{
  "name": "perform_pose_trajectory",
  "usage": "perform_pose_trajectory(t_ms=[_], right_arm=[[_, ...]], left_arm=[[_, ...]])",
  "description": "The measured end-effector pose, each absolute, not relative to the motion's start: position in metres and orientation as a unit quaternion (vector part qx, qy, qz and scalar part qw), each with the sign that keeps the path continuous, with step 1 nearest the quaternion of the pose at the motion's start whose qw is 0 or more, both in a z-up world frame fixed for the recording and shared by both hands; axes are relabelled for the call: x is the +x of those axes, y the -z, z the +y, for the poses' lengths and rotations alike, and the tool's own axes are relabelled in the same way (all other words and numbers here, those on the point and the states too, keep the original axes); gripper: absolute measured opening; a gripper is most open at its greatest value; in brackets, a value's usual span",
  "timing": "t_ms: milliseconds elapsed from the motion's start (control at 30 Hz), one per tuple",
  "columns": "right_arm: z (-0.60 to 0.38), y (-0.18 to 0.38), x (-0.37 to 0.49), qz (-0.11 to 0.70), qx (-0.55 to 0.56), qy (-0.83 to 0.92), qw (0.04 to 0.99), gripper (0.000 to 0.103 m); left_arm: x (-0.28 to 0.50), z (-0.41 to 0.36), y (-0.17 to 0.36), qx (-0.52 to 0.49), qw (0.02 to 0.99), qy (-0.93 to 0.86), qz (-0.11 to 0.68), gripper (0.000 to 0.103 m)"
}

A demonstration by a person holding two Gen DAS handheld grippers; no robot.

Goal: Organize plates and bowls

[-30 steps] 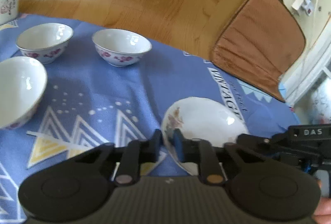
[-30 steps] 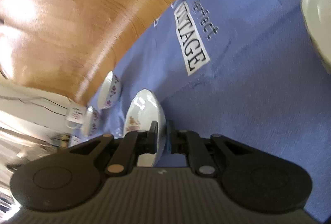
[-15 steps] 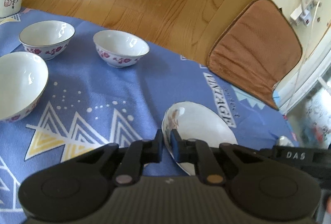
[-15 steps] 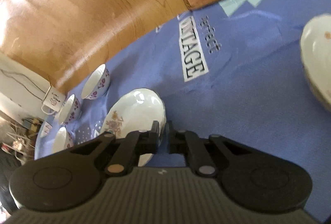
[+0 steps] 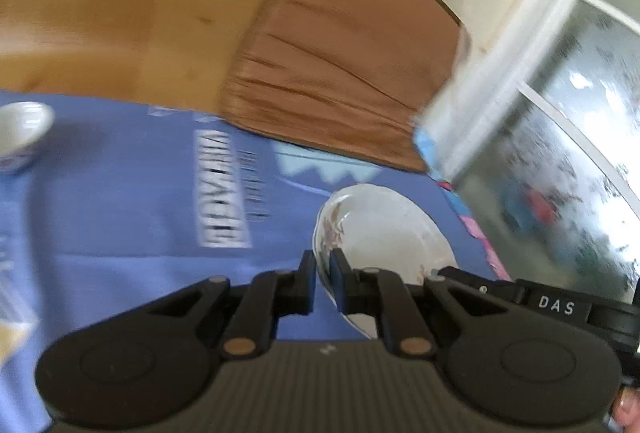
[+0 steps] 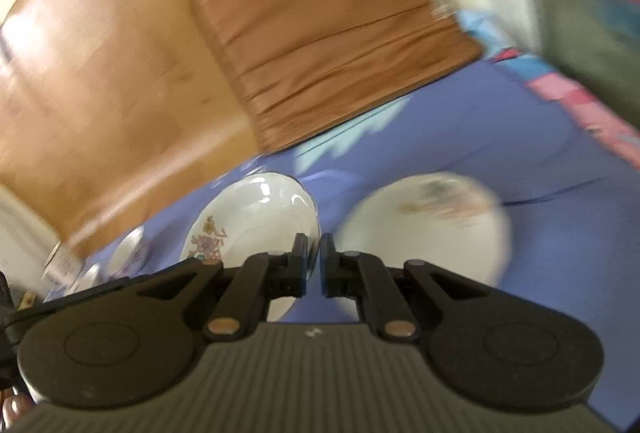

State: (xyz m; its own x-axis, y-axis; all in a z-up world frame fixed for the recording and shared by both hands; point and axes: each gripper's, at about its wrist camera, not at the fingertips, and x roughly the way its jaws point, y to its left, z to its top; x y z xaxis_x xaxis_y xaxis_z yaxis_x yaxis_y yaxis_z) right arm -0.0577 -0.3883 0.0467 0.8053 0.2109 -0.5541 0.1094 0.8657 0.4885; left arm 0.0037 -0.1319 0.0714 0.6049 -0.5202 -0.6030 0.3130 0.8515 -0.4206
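Small bowl point(image 5: 22, 131): at the far left of our left-wrist view we see it standing on the blue cloth point(image 5: 120, 201), well apart from the tongs; white, with a red pattern low on its side.
Left gripper point(image 5: 323, 273): our left tongs are nearly closed and pinch the left rim of the held plate point(image 5: 384, 233); the rim runs down between the two fingers.
Held plate: white with a flower spray; it spreads to the right of the left tongs; in our right-wrist view it spreads to the left of the right tongs.
Right gripper point(image 6: 314, 257): also nearly closed; its left finger lies over the plate's right edge, so both tongs seem to pinch the one plate from opposite sides, though blur hides the contact.
Second plate point(image 6: 432, 225): blurred; on the cloth just right of the right tongs, ahead of them.
Brown cushion point(image 6: 332, 29): on the wooden floor point(image 5: 100, 1) beyond the cloth's far edge.
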Motion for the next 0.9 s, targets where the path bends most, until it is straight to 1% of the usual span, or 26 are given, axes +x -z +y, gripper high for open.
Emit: perform_pose_trajectory(t_ms=[167, 367, 433, 533, 633, 900], right_arm=[[-0.416, -0.032, -0.061, 0.308, 0.264, 0.005, 0.914, 0.009], [-0.424, -0.019, -0.057, 0.306, 0.262, 0.029, 0.915, 0.009], [-0.423, -0.017, -0.057, 0.298, 0.251, 0.039, 0.92, 0.012], [-0.42, -0.022, -0.061, 0.272, 0.221, 0.057, 0.935, 0.013], [-0.417, -0.031, -0.063, 0.246, 0.202, 0.068, 0.946, 0.013], [-0.387, -0.044, -0.062, 0.242, 0.193, 0.016, 0.951, 0.013]], left_arm=[[0.011, -0.181, -0.061, -0.115, 0.876, 0.249, 0.397, 0.009], [0.01, -0.203, -0.047, -0.087, 0.873, 0.248, 0.411, 0.01], [0.01, -0.203, -0.044, -0.082, 0.871, 0.25, 0.414, 0.011], [0.007, -0.203, -0.046, -0.073, 0.875, 0.253, 0.406, 0.013], [0.004, -0.198, -0.054, -0.071, 0.883, 0.252, 0.391, 0.013], [-0.002, -0.15, -0.064, -0.091, 0.9, 0.224, 0.361, 0.013]])
